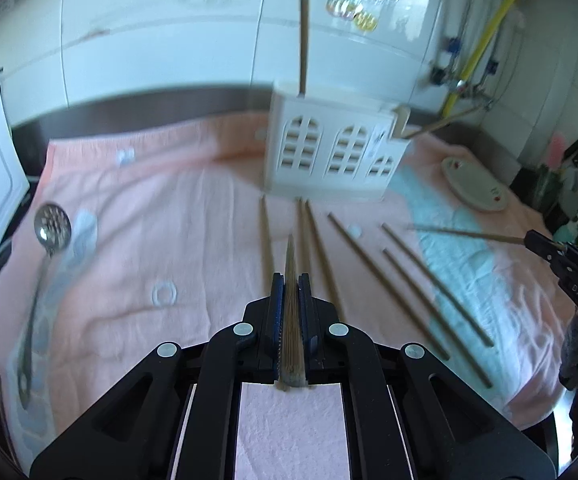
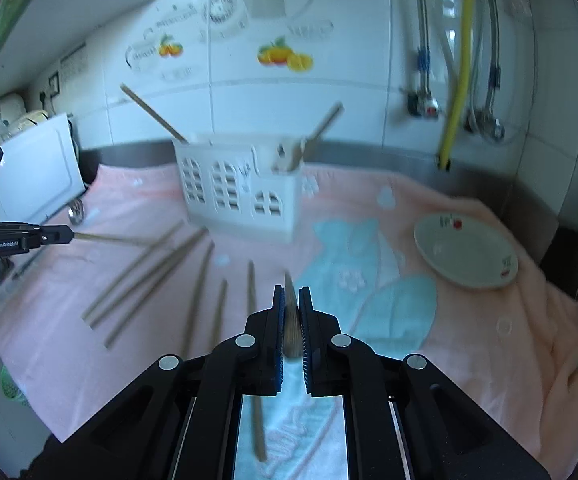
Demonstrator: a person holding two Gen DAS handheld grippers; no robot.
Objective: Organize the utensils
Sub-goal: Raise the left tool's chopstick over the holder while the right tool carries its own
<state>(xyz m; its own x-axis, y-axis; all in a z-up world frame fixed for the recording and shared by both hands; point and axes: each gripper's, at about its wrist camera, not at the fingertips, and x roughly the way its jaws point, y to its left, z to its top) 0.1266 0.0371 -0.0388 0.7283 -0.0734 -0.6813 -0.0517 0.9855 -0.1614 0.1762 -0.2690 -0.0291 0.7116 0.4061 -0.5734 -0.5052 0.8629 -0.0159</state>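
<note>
Two grippers, each clamped on one chopstick: left gripper (image 1: pixel 291 280), right gripper (image 2: pixel 292 292). Chopstick axes along fingers, pointing toward white utensil holder (image 1: pixel 329 152) ahead on pink towel (image 1: pixel 149 200). Left nearer.

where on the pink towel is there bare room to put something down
Free: the pink towel between the slotted metal spoon on the left and the loose wooden chopsticks; also the teal patch between those chopsticks and the cream oval plate. Crowded: just in front of the white plastic utensil caddy, where the chopsticks fan out.
</note>
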